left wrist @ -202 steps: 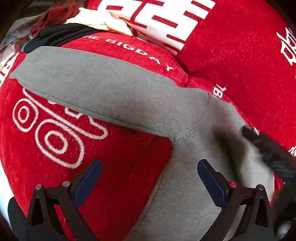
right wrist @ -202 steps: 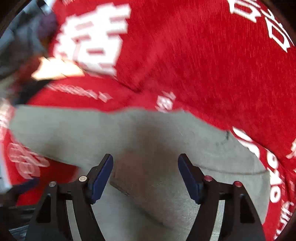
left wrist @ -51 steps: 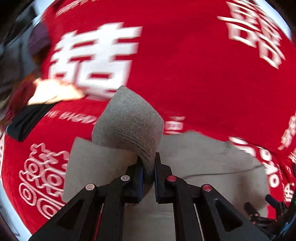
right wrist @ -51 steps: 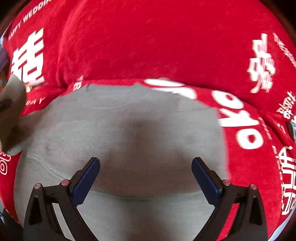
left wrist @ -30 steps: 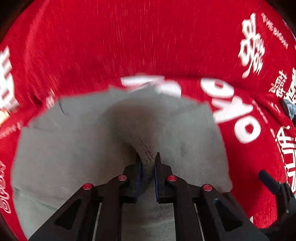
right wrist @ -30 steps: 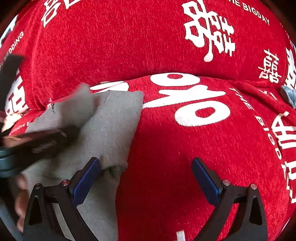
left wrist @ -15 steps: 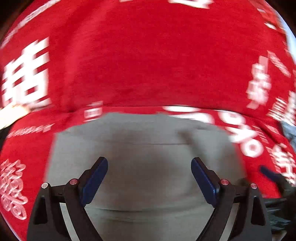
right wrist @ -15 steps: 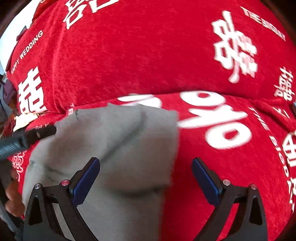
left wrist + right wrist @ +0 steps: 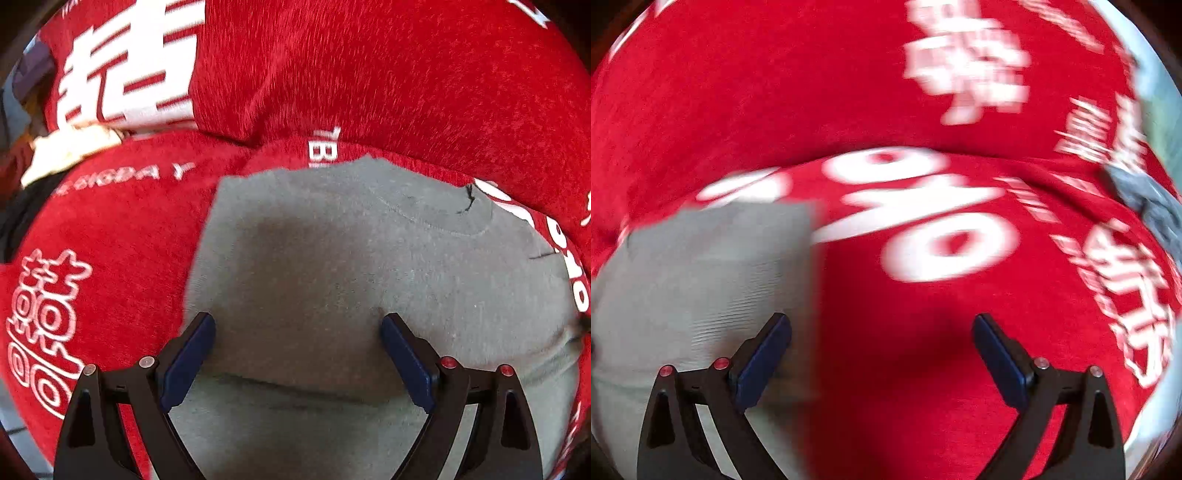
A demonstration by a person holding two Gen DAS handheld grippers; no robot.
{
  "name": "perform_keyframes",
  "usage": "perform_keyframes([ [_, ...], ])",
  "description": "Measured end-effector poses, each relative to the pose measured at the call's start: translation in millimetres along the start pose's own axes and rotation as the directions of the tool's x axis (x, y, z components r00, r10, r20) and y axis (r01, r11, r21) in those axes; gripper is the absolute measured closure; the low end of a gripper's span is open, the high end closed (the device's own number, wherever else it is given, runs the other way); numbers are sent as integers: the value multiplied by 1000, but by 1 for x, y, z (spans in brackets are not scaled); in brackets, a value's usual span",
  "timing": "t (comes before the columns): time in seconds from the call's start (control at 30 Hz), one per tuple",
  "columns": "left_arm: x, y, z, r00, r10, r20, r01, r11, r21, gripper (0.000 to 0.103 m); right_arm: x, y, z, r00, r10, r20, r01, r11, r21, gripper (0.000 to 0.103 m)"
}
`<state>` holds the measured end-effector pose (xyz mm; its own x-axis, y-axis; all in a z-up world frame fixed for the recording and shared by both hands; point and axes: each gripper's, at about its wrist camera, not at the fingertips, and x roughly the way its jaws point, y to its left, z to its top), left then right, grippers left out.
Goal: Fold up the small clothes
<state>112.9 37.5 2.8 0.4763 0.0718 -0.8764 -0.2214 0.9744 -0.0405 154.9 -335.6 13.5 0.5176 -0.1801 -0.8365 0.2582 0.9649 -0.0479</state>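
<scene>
We're looking down the left claw [image 9: 297, 354] first: its jaws stand wide apart w/ nothing pinched between the blue pads [image 9: 188, 363]. They've just been opening, and there's no cloth caught in the gap, only the grey garment [image 9: 369, 266] lying flat below. From the left wrist view the garment fills the middle and right of the frame, spread on the red cover [image 9: 406, 81] w/ white lettering. Its far edge runs ragged along the crease where seat meets backrest. A curved stitched seam and a short dark thread mark show near the top right of the cloth. A fold line crosses the cloth close to the claw, approx. level w/ the finger bases. Left of the garment the cover is bare red w/ white characters. Further left, at the frame's edge, sits a pile of other clothes [image 9: 70, 149]: a cream piece on top, something dark beneath; we can't tell more, it's blurred.

The right claw [image 9: 882, 350] is also spread wide, gripping nothing. In its own view, which is heavily blurred, the left pad [image 9: 761, 360] hangs over the garment's right edge and the right pad is over bare red cover. The grey garment [image 9: 709, 280] takes the lower left of that frame w/ a straight vertical edge between the two pads. Big white letters lie just beyond it. At far right a blue-grey piece of cloth [image 9: 1152, 206] rests on the cover, well apart from the garment.
</scene>
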Motion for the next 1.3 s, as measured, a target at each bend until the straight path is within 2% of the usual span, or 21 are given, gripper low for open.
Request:
perform_keyframes([
  [0.07, -3, -4, 3, 999, -31, 6, 31, 999, 14, 11, -13, -14, 0, 998, 62, 4, -62, 996, 71, 4],
  [0.13, -4, -17, 9, 999, -47, 17, 47, 998, 40, 11, -23, 2, 1, 987, 161, -3, -161, 984, 74, 4],
  [0.23, 7, -36, 15, 997, -71, -9, 71, 993, 89, 11, -34, 63, -3, 960, 277, -28, -278, 958, -69, 4],
  [0.3, 24, -37, 20, 997, -42, -58, 46, 995, 85, 11, -27, 109, -10, 945, 319, -77, -328, 926, -187, 4],
  [0.33, 30, -34, 23, 998, -36, -59, 40, 996, 74, 2, -14, 127, -13, 944, 303, -129, -325, 920, -219, 4],
  [0.37, 34, -29, 29, 998, -26, -55, 29, 998, 53, 0, -1, 137, -14, 950, 265, -167, -299, 926, -231, 3],
  [0.4, 42, -23, 36, 997, -23, -72, 26, 999, 28, 0, 12, 152, -14, 967, 193, -166, -232, 935, -269, 0],
  [0.47, 53, -14, 53, 994, -29, -110, 28, 1000, -13, 0, 17, 165, -3, 985, 148, -87, -168, 931, -324, 0],
  [0.53, 58, -8, 61, 988, -37, -152, 30, 999, -43, 0, 29, 164, 12, 981, 146, -128, -176, 948, -266, 0],
  [0.6, 50, -7, 60, 989, -7, -150, 3, 1000, -29, 0, 24, 161, 17, 977, 125, -175, -165, 959, -233, 0],
  [0.63, 38, -7, 55, 993, 5, -115, -7, 1000, -13, 0, 15, 159, 15, 977, 130, -168, -169, 956, -238, 0],
  [0.67, 24, -8, 47, 997, -18, -78, 18, 1000, 3, 0, 2, 155, 8, 978, 154, -142, -185, 951, -248, 0],
  [0.7, 16, -8, 38, 997, -49, -62, 50, 999, 15, 0, -15, 153, -5, 977, 184, -105, -206, 940, -271, 0],
  [0.77, 6, -16, 15, 995, -79, -63, 84, 994, 70, 0, -31, 153, -27, 975, 197, -102, -220, 925, -309, 0],
  [0.83, 6, -24, -6, 997, -41, -58, 48, 990, 129, 0, -38, 151, -54, 969, 207, -134, -242, 909, -338, 0],
  [0.9, -3, -27, -22, 1000, -21, 9, 19, 988, 154, 0, -46, 151, -80, 971, 202, -126, -235, 903, -360, 0],
  [0.93, -5, -26, -28, 1000, -24, -6, 24, 987, 160, 0, -55, 149, -94, 979, 179, -94, -202, 899, -389, 0],
  [1.03, -12, -15, -54, 996, -69, -51, 76, 984, 162, 0, -70, 133, -123, 966, 234, -112, -259, 896, -362, 0],
  [1.13, -34, -5, -90, 996, -89, 0, 88, 981, 175, 0, -89, 117, -155, 963, 259, -72, -266, 879, -395, 0],
  [1.23, -53, 8, -124, 994, -112, 17, 107, 979, 175, 0, -108, 94, -190, 957, 291, -18, -270, 862, -429, 0],
  [1.3, -65, 17, -148, 993, -118, 29, 111, 978, 176, 0, -116, 83, -209, 954, 300, -11, -271, 846, -460, 0],
])
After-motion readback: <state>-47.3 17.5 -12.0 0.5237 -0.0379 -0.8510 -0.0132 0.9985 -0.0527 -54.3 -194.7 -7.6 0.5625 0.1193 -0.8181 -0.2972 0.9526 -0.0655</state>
